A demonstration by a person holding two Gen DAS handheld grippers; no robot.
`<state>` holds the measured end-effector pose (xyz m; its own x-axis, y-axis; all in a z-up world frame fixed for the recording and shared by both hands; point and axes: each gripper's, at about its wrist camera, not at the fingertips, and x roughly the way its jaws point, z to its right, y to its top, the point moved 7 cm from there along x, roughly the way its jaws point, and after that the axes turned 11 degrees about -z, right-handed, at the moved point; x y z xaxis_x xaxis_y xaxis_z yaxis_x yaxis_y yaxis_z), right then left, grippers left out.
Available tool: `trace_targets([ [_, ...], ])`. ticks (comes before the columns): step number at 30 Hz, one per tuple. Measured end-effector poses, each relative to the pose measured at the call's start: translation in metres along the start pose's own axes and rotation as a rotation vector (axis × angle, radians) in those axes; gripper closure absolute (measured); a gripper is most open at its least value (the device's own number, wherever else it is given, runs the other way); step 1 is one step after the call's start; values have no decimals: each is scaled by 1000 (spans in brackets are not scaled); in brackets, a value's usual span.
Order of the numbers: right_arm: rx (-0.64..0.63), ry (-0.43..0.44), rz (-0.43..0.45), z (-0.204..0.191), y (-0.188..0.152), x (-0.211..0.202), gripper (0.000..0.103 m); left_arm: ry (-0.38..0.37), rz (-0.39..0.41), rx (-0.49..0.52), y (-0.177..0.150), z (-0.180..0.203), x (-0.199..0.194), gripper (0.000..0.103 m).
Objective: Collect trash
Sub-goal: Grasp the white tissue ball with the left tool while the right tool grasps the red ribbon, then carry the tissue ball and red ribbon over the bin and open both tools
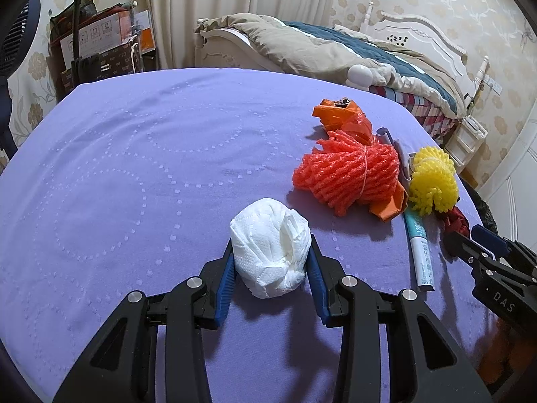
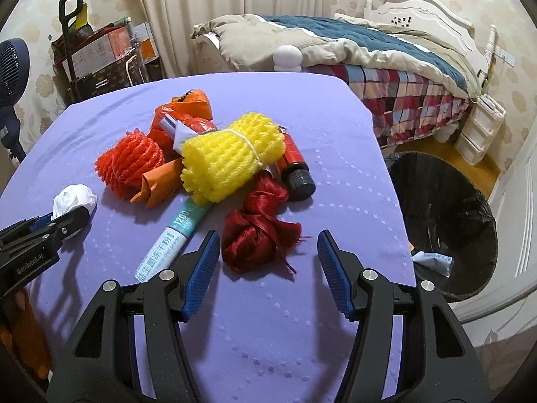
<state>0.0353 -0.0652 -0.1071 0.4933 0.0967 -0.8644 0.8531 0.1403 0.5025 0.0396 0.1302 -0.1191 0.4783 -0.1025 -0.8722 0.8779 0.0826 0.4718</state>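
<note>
A crumpled white tissue ball (image 1: 268,252) rests on the purple tablecloth (image 1: 134,168), and my left gripper (image 1: 272,245) is shut on it, blue pads pressing both sides. In the right wrist view the same tissue ball (image 2: 75,198) shows at the left gripper's (image 2: 67,218) tip. My right gripper (image 2: 268,235) stands open just in front of a dark red fabric bundle (image 2: 258,231), not touching it. Behind lie a yellow foam net (image 2: 231,154), a red foam net (image 2: 131,161), an orange plastic bag (image 2: 191,100), a teal-and-white carton (image 2: 174,235) and a dark bottle (image 2: 295,168).
A round bin with a black liner (image 2: 443,221) stands on the floor off the table's right edge, with a bluish scrap inside. A bed (image 2: 369,57) lies behind the table. Boxes and a trolley (image 2: 100,57) stand at the back left, beside a fan (image 2: 13,63).
</note>
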Motion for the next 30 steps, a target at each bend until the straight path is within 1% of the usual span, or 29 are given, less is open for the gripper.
trace_targets([
  [3, -7, 7, 13, -5, 4, 0, 47, 1, 0, 1, 0, 0, 0, 64],
  [5, -12, 9, 14, -8, 6, 1, 52, 1, 1, 1, 0, -1, 0, 64],
  [7, -10, 10, 8, -7, 7, 4, 62, 0, 1, 0, 0, -1, 0, 64],
  [8, -10, 13, 1, -7, 7, 5, 66, 0, 1, 1, 0, -1, 0, 64],
  [9, -9, 24, -9, -7, 6, 7, 72, 0, 1, 1, 0, 0, 0, 64],
  [10, -9, 30, -14, -8, 6, 8, 76, 1, 2, 2, 0, 0, 0, 64],
  [13, -20, 34, -12, -9, 3, 6, 79, 2, 1, 2, 1, -1, 0, 64],
  [16, -27, 41, -9, -11, 0, 3, 80, 1, 1, 1, 2, -3, -1, 64],
  [30, -33, 46, 2, -10, -13, -11, 81, 13, 14, 8, 4, -4, -3, 64],
])
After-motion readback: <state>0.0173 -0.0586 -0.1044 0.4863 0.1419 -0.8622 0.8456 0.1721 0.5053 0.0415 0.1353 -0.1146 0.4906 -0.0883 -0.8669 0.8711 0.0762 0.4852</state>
